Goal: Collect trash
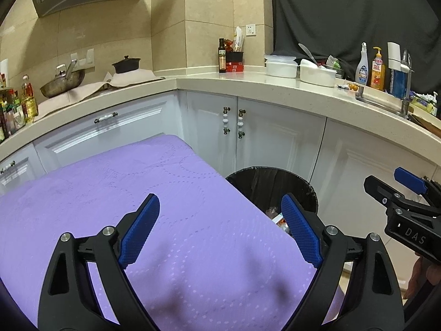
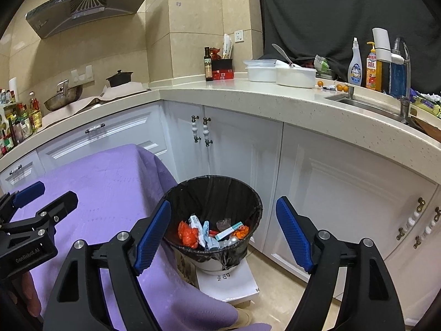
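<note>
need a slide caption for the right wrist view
Open right hand-held gripper above a black-lined bin of wrappers beside a purple-covered table.

From where I sit both feeds look evenly lit by soft indoor light from above, neither dim nor harsh. The fisheye bends the counter (image 1: 248, 82) into an arc, and the corners go black. Soft dark shadows lie on the cloth (image 1: 165, 207) close to my lens. The hood (image 2: 91, 2) glints faintly. Focus is sharp at centre and smears slightly toward the rim.
</note>
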Available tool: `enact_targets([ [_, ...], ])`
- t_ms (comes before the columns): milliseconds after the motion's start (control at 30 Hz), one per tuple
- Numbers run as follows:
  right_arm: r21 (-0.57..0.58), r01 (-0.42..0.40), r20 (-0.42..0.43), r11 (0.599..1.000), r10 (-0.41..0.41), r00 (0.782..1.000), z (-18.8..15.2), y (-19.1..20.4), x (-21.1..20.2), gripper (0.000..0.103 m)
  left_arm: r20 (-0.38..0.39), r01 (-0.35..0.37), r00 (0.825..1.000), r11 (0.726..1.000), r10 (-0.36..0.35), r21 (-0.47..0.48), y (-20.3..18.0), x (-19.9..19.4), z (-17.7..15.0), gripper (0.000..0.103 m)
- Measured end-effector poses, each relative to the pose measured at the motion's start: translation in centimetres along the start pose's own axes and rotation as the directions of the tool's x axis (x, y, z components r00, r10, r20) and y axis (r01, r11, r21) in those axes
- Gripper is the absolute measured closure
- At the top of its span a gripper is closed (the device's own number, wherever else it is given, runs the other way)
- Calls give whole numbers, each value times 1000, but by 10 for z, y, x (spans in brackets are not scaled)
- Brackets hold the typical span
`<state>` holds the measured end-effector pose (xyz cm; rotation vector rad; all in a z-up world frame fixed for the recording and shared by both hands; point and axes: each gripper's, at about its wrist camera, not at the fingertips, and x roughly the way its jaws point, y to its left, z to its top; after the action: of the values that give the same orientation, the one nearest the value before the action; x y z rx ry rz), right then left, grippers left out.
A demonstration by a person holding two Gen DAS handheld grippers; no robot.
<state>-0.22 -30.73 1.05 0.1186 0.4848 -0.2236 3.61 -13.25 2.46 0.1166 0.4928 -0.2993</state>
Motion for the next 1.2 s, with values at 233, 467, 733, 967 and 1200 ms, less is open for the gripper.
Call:
enact_targets([
  [233,-2,-4,16,1000,4,1000,-2,3,-8,26,13,-2,1000,1000,2,-2,3,-12,-4,15],
  [467,-2,-3,28,1000,3,1000,-3,5,-13,26,13,-4,1000,1000,4,-10,6,-17,-6,15],
  [733,-3,-1,35,1000,1,999,-2,8,-17,26,19,-4,1000,1000,4,-10,7,-20,-7,15],
  [967,-4,-1,38,1000,1,999,-2,8,-18,26,13,-2,1000,1000,3,-19,9,-20,-8,14],
  [1200,-5,0,39,1000,0,999,-2,9,-19,26,14,-2,1000,1000,2,-19,10,-20,-8,14],
])
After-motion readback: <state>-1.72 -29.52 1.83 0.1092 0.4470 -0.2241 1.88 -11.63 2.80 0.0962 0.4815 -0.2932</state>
